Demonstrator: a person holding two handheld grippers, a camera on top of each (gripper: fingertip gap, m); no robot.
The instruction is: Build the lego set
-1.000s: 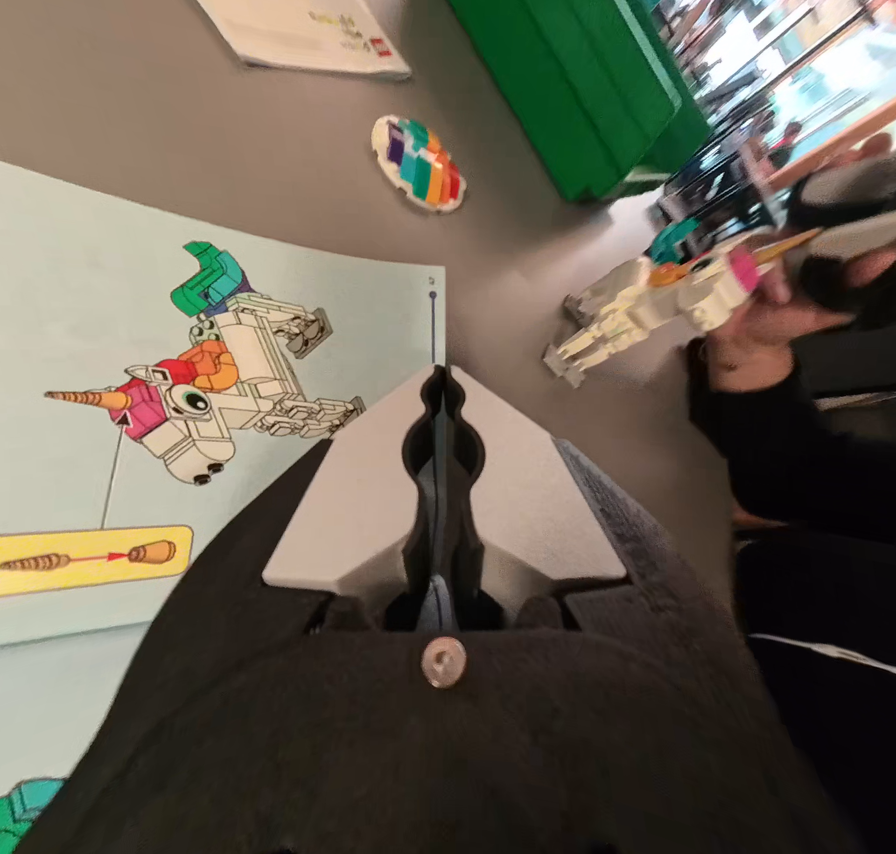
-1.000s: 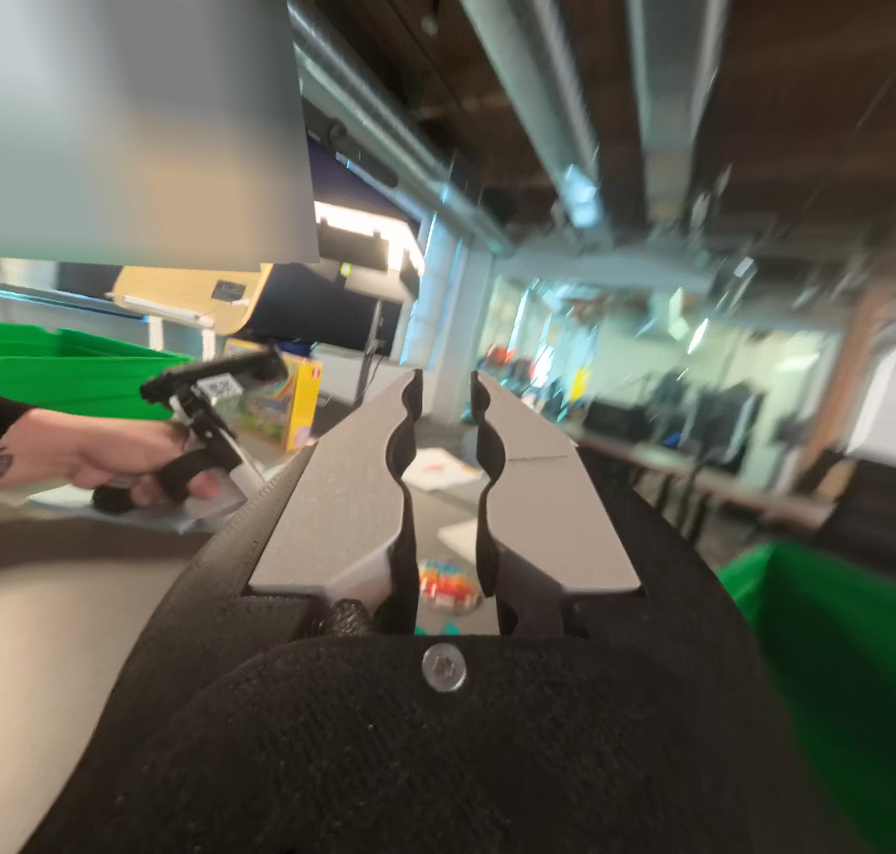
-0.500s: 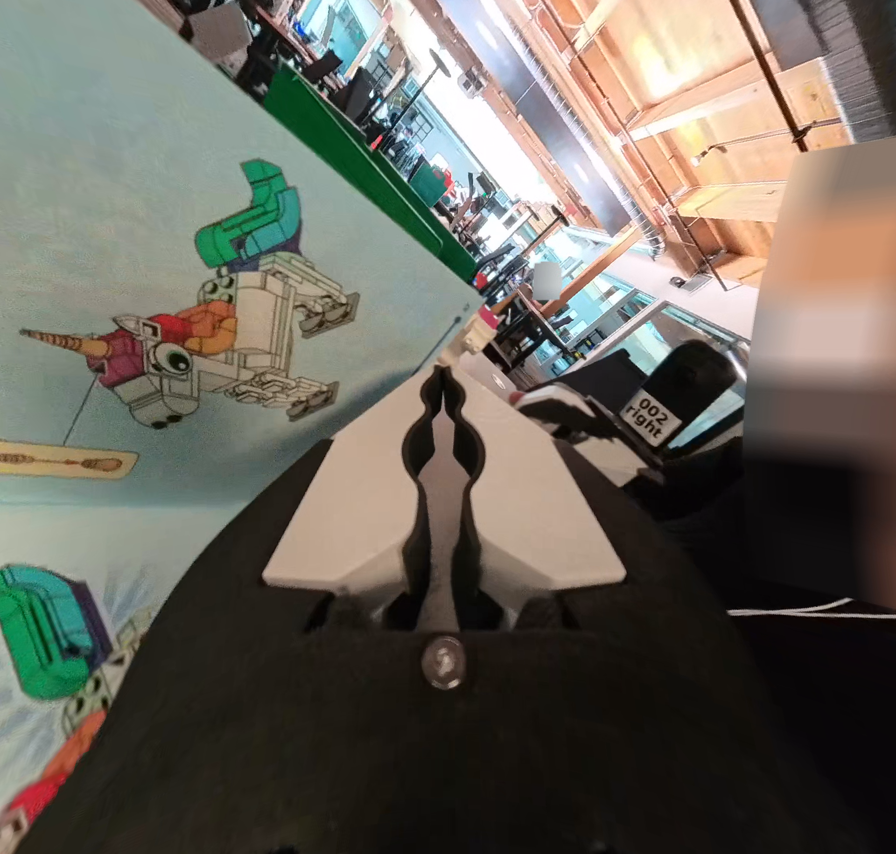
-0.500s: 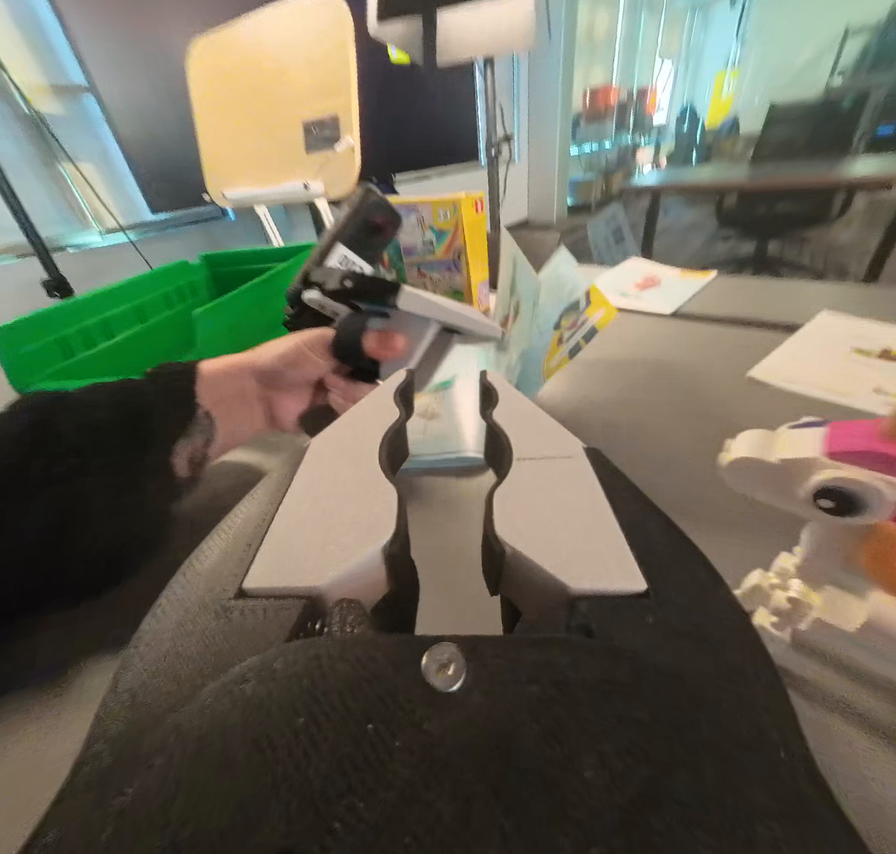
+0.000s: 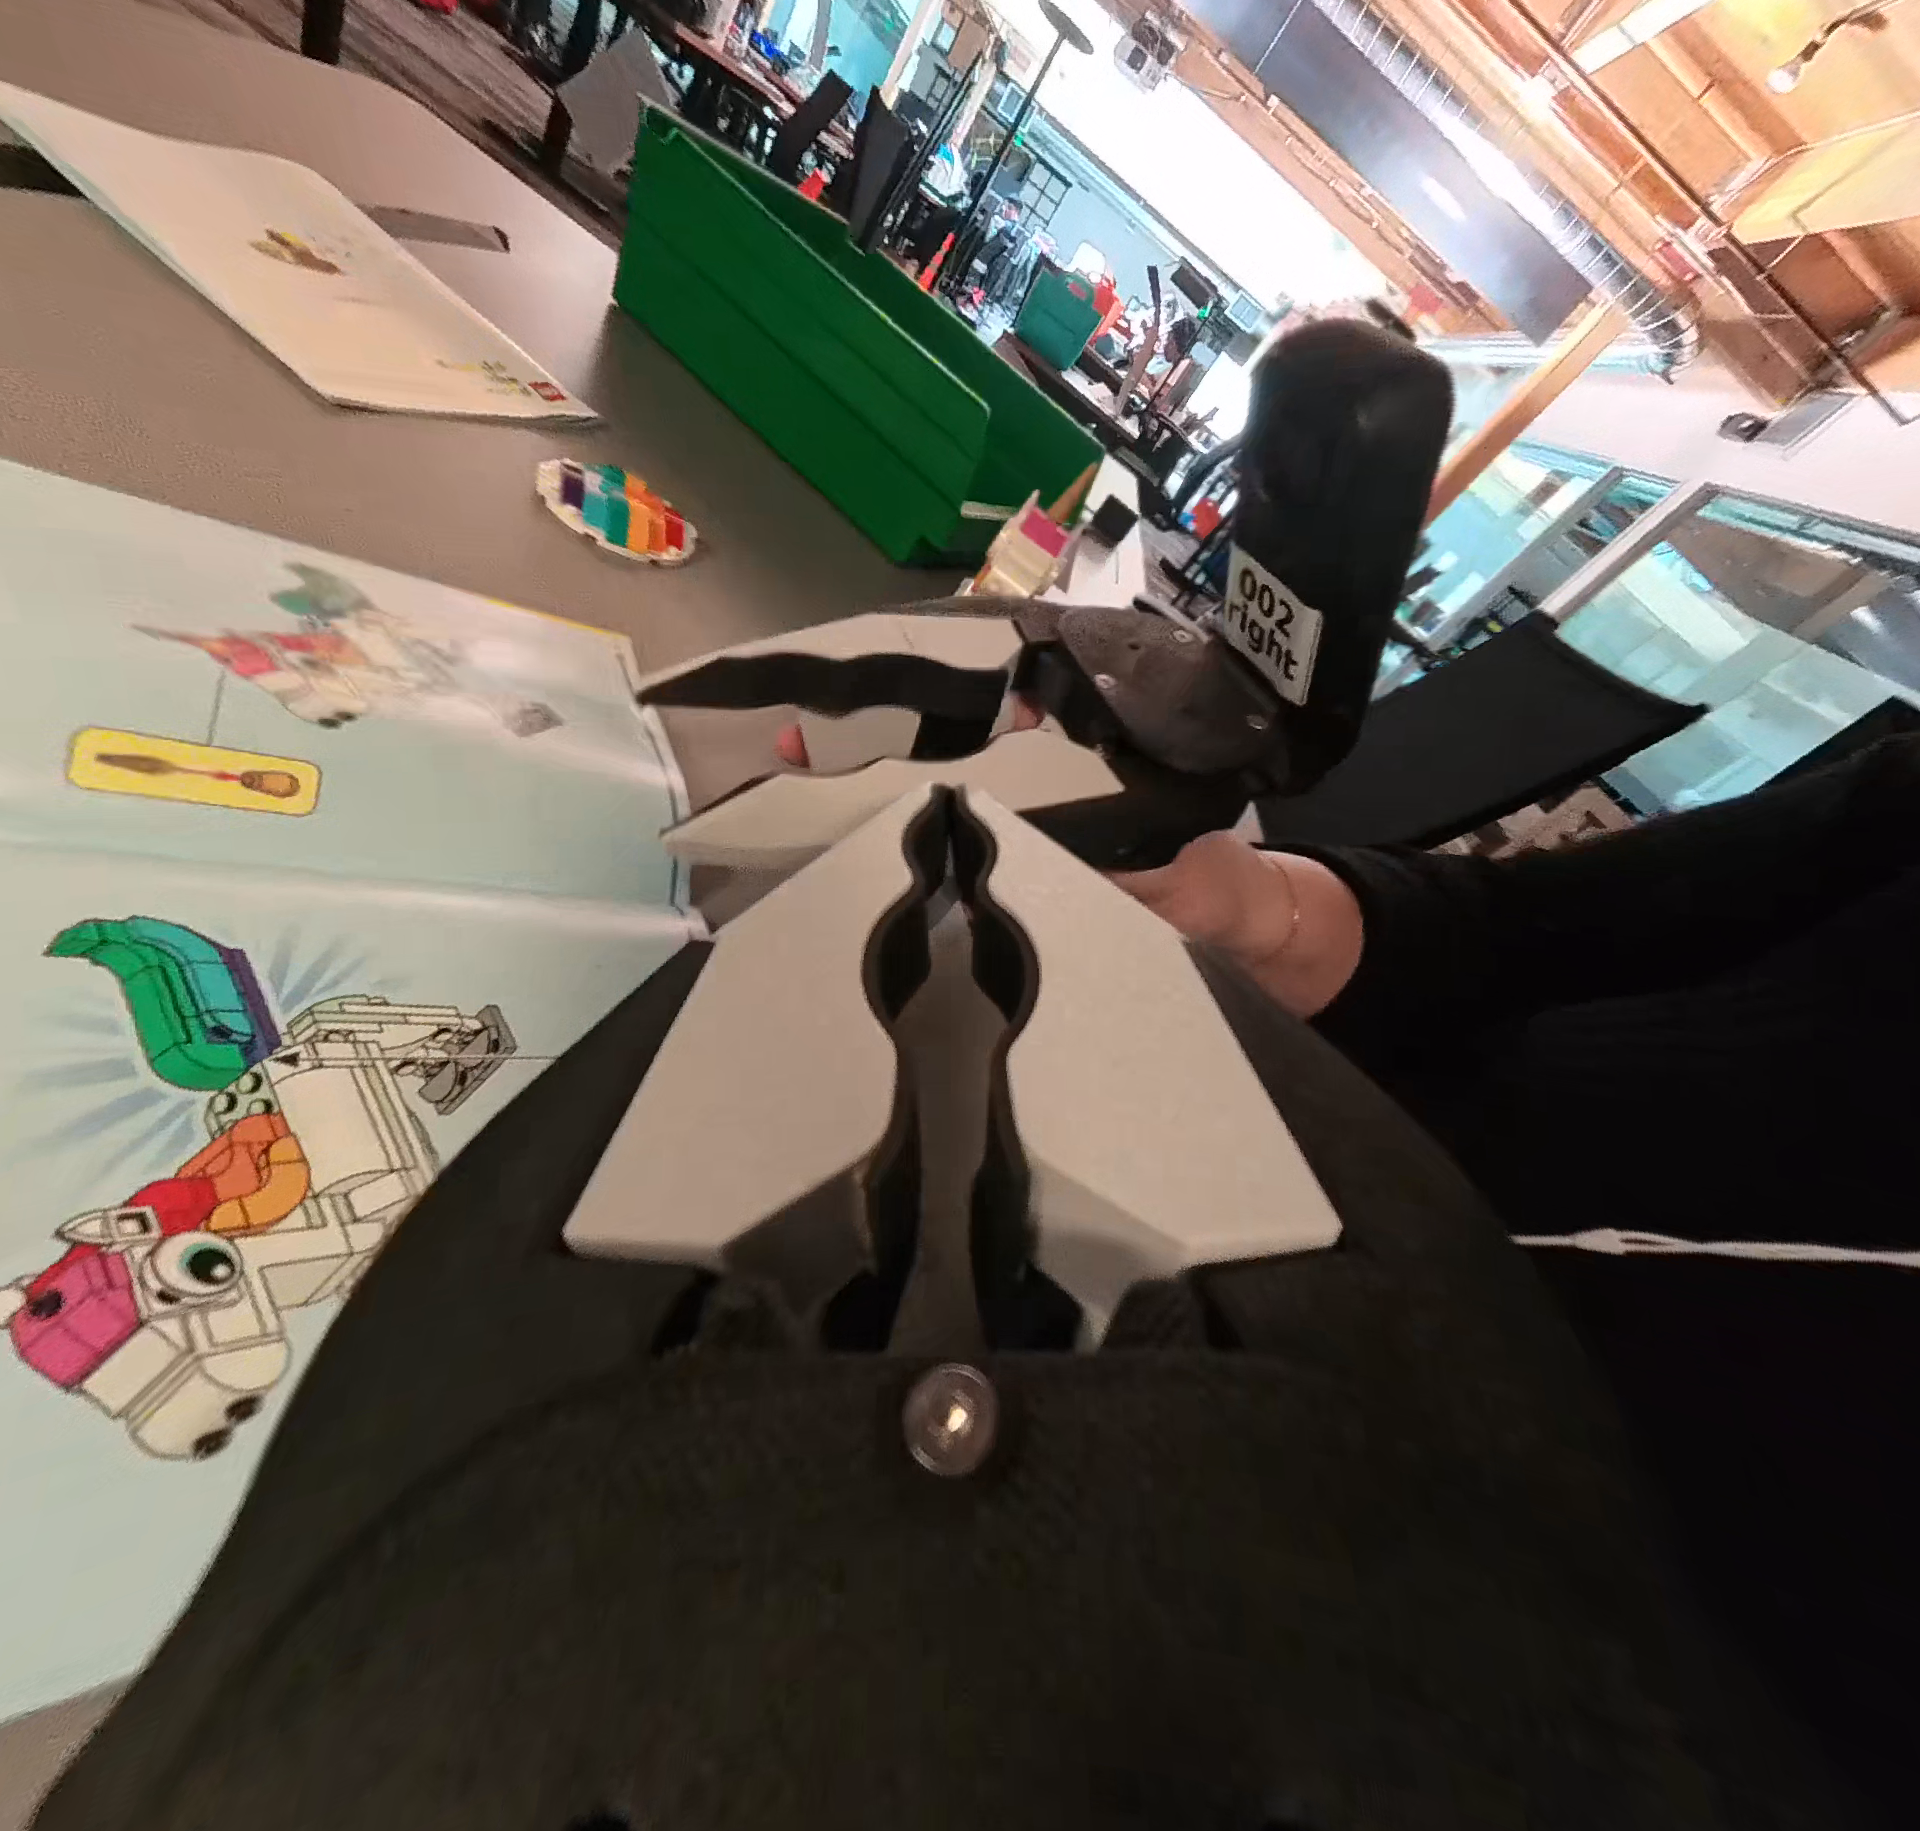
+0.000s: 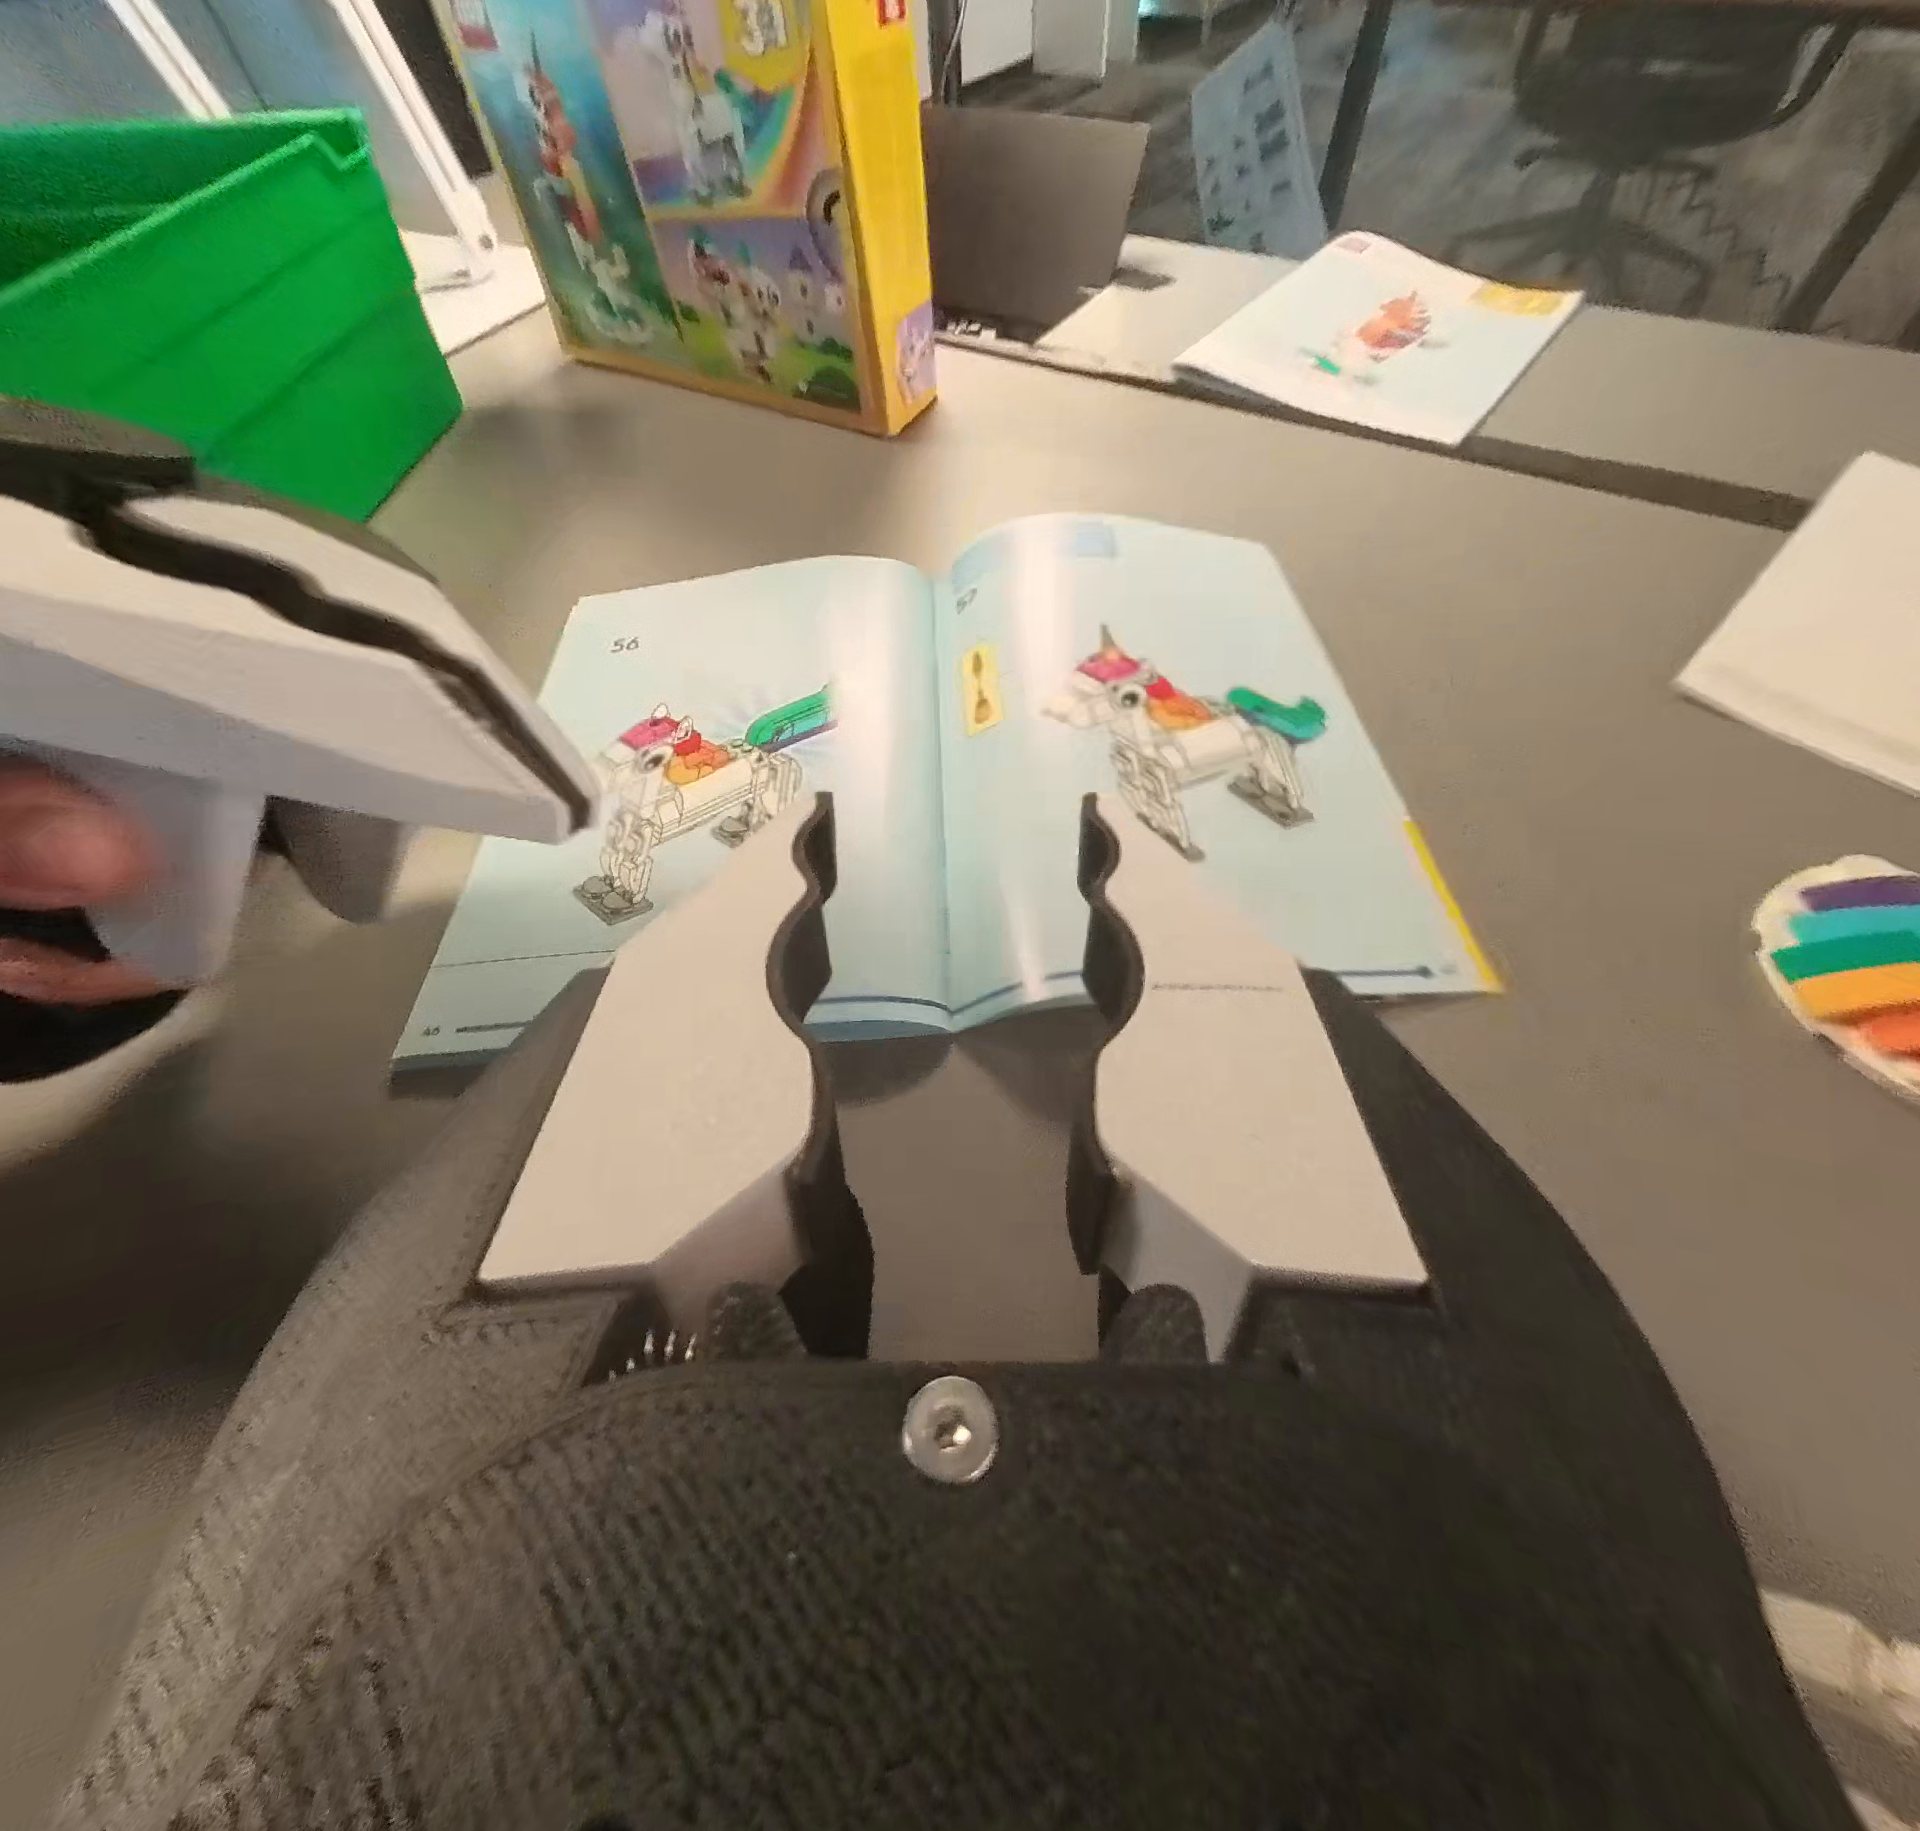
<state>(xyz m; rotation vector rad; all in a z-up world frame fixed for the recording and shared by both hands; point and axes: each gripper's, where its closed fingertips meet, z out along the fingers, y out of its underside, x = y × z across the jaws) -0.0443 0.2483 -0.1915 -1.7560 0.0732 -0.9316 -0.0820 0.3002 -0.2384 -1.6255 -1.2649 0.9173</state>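
The open instruction booklet [image 6: 914, 742] lies flat on the grey table and shows unicorn drawings on both pages; it also shows in the left wrist view [image 5: 312, 846]. My left gripper [image 5: 951, 815] is shut, with nothing visible between its fingers, and hovers over the booklet's near edge; it also shows at the left of the right wrist view [image 6: 566, 820]. My right gripper [image 6: 956, 815] is open and empty just in front of the booklet; it also shows in the left wrist view [image 5: 660, 763]. The white unicorn's pink head [image 5: 1023, 560] peeks out behind the right gripper.
A rainbow-striped piece [image 5: 613, 514] lies right of the booklet [image 6: 1849, 960]. Green bins [image 5: 831, 347] [image 6: 208, 306] stand at the table's side. A yellow set box [image 6: 707, 171] stands at the back. Other booklets [image 6: 1382, 337] [image 5: 281, 264] and a white sheet [image 6: 1818, 628] lie around. The tips of one gripper are about 8 cm away from the tips of the other. Measured from the fingertips, the rainbow-striped piece [image 5: 613, 514] is 15 cm or so from the right gripper and 25 cm from the left. It turns up in the right wrist view [image 6: 1866, 956] as well.
The booklet stood raised at my left gripper half a second ago and now lies flat. My right gripper has swung down toward the booklet and opened wider, away from the unicorn.
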